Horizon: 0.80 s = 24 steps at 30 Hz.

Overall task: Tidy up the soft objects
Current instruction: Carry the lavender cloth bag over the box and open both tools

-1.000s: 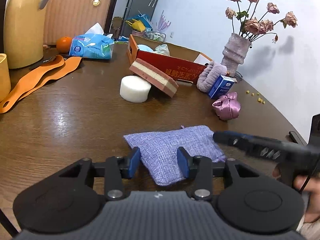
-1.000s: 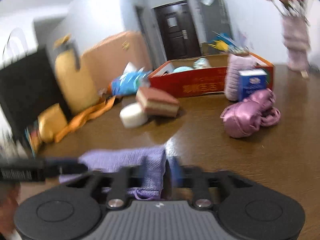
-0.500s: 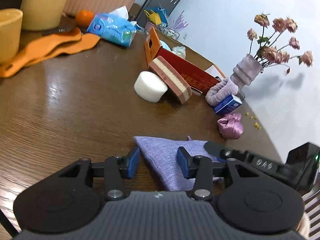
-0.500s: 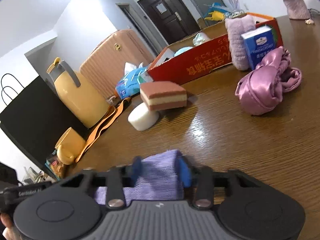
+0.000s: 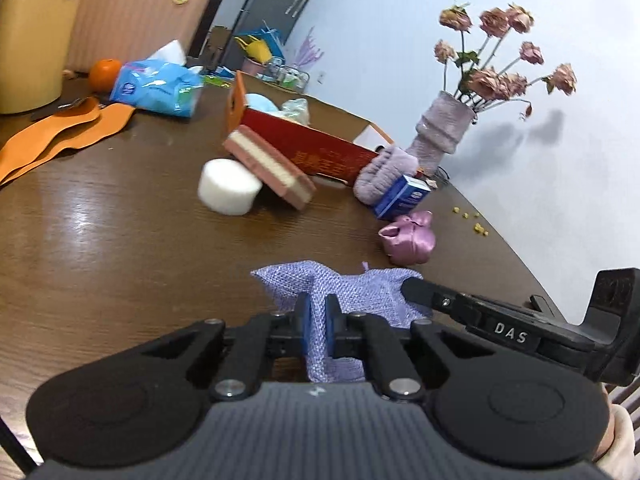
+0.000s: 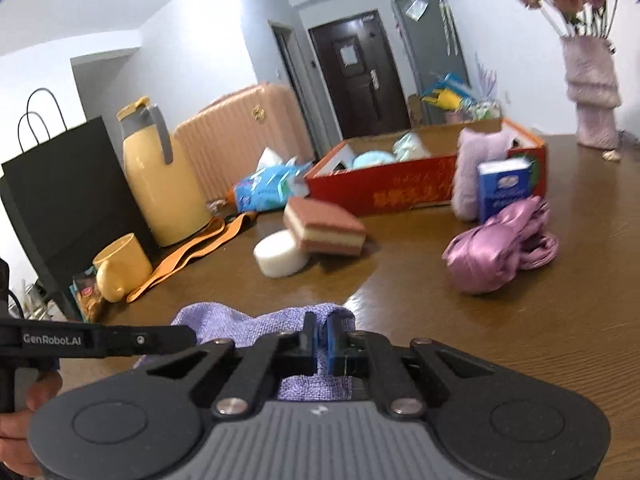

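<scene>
A lilac woven pouch (image 5: 360, 292) lies on the brown table (image 5: 100, 248) right in front of me. My left gripper (image 5: 316, 314) is shut on one bunched end of it. My right gripper (image 6: 320, 334) is shut on the other end of the pouch (image 6: 256, 324), and one of its fingers (image 5: 424, 294) shows in the left wrist view. Farther back lie a white round sponge (image 5: 228, 192), a pink layered sponge (image 5: 272, 168), a pink satin bundle (image 5: 408, 240) and a fluffy lilac roll (image 5: 380, 172). Behind them stands a red cardboard box (image 6: 400, 192) that holds soft items.
A small blue carton (image 6: 504, 188) leans by the lilac roll. A vase of dried roses (image 5: 440, 136) stands at the back right. At the left are a yellow jug (image 6: 160, 188), a yellow mug (image 6: 120, 268), an orange strap (image 5: 60, 136), a tissue pack (image 5: 160, 88) and a black paper bag (image 6: 68, 200).
Both grippers have closed on the pouch, one at each end. The cloth is now pinched and bunched up between the pads instead of lying flat.
</scene>
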Each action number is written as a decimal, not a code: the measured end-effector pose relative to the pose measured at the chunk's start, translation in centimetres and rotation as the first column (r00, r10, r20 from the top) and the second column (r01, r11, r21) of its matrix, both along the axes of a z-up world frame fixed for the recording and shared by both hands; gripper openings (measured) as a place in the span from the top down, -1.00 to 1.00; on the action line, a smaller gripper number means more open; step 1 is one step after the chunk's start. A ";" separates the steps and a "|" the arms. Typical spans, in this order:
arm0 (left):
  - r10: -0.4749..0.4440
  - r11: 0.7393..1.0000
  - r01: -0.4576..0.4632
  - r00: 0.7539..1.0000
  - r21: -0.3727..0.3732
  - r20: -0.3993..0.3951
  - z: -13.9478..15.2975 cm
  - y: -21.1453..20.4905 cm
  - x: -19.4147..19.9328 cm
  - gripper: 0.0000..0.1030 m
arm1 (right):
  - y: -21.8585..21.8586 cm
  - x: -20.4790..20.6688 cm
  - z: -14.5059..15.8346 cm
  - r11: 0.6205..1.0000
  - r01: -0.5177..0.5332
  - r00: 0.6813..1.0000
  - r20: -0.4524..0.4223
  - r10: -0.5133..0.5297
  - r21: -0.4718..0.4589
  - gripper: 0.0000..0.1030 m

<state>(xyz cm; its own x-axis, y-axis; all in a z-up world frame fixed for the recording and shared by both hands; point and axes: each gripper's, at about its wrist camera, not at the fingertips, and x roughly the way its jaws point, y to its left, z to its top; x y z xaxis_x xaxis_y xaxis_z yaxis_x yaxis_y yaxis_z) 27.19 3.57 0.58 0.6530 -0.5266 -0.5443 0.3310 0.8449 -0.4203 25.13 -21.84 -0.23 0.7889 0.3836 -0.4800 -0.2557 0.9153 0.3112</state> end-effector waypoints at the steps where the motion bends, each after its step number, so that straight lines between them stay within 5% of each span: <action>1: -0.008 1.000 0.008 1.000 0.006 0.003 0.2 -0.5 0.2 0.84 | -0.4 -0.1 0.2 1.000 0.006 1.000 0.002 -0.006 0.004 0.93; 7: -0.061 0.996 0.052 0.992 0.075 0.112 5.9 -4.6 5.5 0.84 | -3.1 2.6 5.2 0.998 0.021 0.992 0.123 -0.013 -0.064 0.94; 14: -0.044 0.990 0.011 0.973 0.144 0.227 13.7 -11.1 17.2 0.84 | -7.6 13.9 14.2 0.994 0.037 0.973 0.232 -0.012 -0.102 0.95; 19: -0.028 0.990 0.000 0.978 0.138 0.205 13.9 -14.9 25.4 0.84 | -9.7 23.4 15.9 0.983 0.074 0.979 0.198 -0.039 -0.170 0.95; 24: -0.027 0.986 0.007 0.992 0.165 0.122 9.3 -18.2 31.3 0.84 | -11.9 30.6 11.8 0.972 0.089 0.994 0.085 -0.072 -0.216 0.95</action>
<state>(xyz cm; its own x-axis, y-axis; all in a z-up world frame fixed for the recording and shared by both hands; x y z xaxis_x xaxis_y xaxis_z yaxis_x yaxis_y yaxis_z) 58.49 -14.61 9.93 0.7124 -0.4488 -0.5395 0.3868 0.8925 -0.2318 55.68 -33.71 11.56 0.8502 0.2092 -0.4831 -0.1934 0.9776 0.0831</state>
